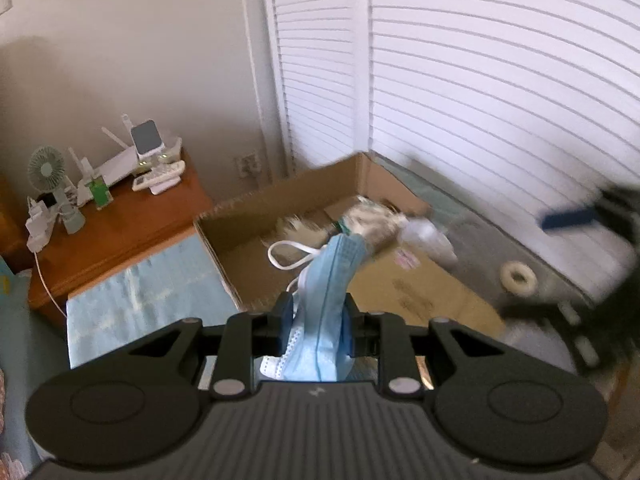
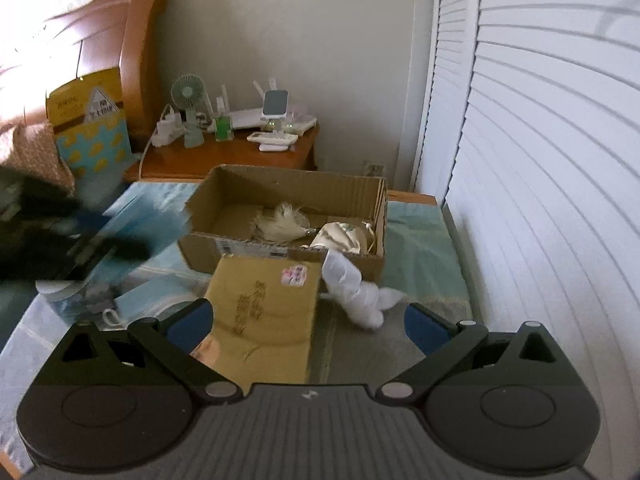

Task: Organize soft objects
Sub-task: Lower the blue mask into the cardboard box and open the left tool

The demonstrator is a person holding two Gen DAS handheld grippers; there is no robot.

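Mask (image 1: 328, 300) pinched, heading for the box (image 1: 280, 192).
My left gripper (image 1: 316, 320) clamps it mid-fold; limp, light, loops dangle. Right gripper (image 2: 308, 324) is spread, empty.

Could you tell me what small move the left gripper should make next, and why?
Probably carry the blue face mask forward over the open cardboard box and let go there. The left gripper is shut on the mask, which hangs short of the box. A feathery item and a pouch already lie inside, so the box seems to be the collecting place.
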